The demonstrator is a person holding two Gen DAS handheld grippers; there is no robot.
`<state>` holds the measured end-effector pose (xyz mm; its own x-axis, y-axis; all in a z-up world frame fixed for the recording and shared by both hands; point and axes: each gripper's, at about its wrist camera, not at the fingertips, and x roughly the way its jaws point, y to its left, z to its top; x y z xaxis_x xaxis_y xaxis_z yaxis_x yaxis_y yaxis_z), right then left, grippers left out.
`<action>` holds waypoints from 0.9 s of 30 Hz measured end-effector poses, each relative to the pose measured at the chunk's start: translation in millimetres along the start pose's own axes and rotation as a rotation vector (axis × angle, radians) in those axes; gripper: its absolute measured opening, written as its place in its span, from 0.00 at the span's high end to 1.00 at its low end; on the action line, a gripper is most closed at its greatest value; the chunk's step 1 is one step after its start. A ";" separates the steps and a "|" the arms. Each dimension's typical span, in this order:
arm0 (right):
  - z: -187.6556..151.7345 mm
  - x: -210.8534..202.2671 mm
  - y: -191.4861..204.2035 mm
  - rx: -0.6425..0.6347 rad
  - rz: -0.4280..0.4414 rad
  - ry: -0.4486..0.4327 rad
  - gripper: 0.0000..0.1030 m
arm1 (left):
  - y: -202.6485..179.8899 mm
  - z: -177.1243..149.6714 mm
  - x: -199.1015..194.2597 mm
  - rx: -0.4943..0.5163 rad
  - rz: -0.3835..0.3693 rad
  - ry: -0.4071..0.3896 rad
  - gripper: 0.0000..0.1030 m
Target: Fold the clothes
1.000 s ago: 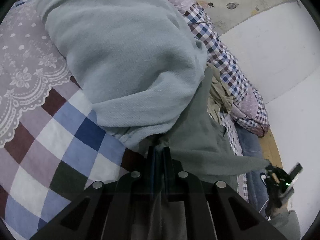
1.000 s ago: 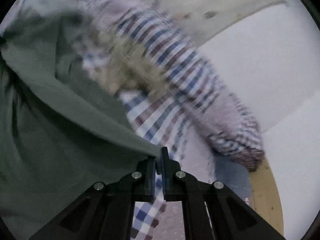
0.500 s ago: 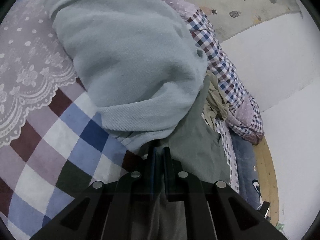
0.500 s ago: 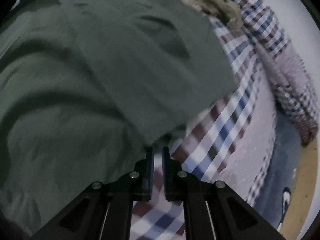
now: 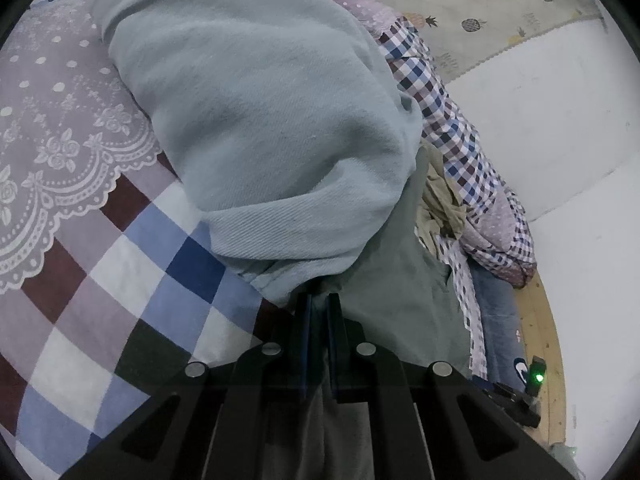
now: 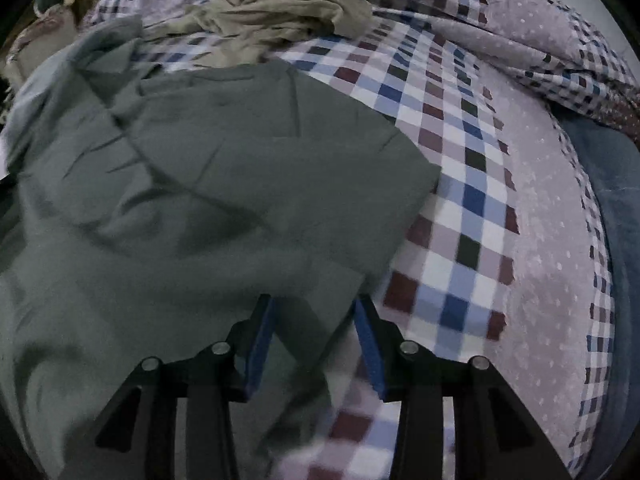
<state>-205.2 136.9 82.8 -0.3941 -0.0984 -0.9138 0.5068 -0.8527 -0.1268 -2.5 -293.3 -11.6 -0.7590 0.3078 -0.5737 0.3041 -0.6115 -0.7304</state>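
Dark green cotton garment [image 6: 224, 184] lies on the checked bedspread [image 6: 460, 200], left gripper [image 5: 319, 304] pinching its edge, right gripper [image 6: 316, 312] spread; a left tug could undo the fold.

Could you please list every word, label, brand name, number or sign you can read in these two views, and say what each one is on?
No readable text in either view.
Dark green garment: no label or print visible.
Light blue-grey garment: plain fabric.
Checked bedspread: pattern only.
Cream cloth: pineapple pictures, no words.
Small dark device at the floor edge: a green light, no legible marking.
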 end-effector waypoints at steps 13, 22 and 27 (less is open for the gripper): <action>129.8 -49.9 143.3 -0.030 0.273 -0.287 0.54 | 1.7 -1.6 -2.2 -0.010 -0.005 -0.014 0.94; 207.0 -19.2 255.3 -0.025 0.399 -0.238 0.53 | 4.3 0.1 -3.7 -0.014 -0.015 -0.010 0.94; 223.3 10.3 274.1 0.031 0.372 -0.212 0.53 | 4.2 -0.1 -5.2 -0.014 -0.022 -0.010 0.94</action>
<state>-241.6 -212.4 124.9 -0.3396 -0.5025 -0.7951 0.6219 -0.7541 0.2109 2.8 -297.4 -11.7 -0.7712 0.3134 -0.5541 0.2956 -0.5946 -0.7477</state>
